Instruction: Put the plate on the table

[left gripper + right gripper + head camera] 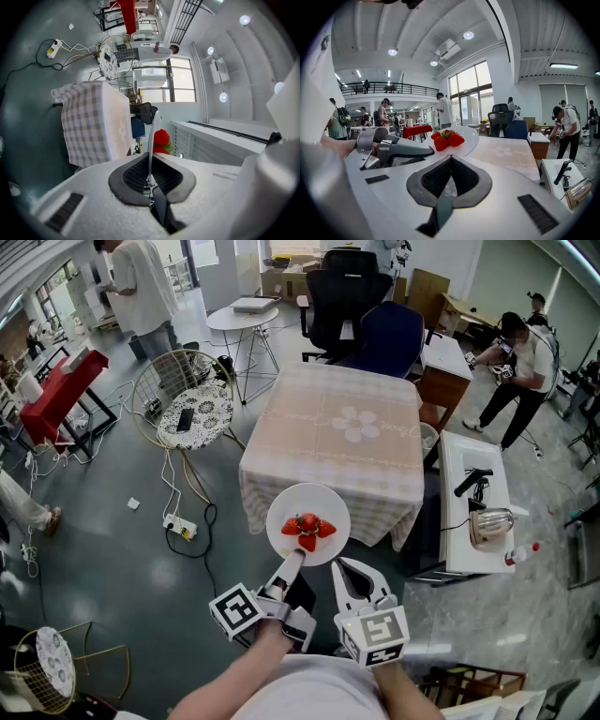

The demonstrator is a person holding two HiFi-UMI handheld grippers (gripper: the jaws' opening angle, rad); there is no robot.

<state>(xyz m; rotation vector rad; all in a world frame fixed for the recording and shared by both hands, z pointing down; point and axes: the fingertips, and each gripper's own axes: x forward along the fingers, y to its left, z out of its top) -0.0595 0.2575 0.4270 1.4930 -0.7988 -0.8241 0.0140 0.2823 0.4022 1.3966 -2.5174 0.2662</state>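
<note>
A white plate carrying red strawberries hangs in the air just before the near edge of the table, which wears a beige checked cloth with a flower print. My left gripper is shut on the plate's near rim. In the left gripper view the plate shows edge-on between the pads, with the strawberries beyond. My right gripper sits just right of the plate, shut and holding nothing. From the right gripper view, the plate and strawberries lie ahead of the closed tips.
A white side table with a toaster stands right of the table. Two office chairs are at its far side. A round wire stand and a power strip with cables lie on the floor to the left. People stand around the room.
</note>
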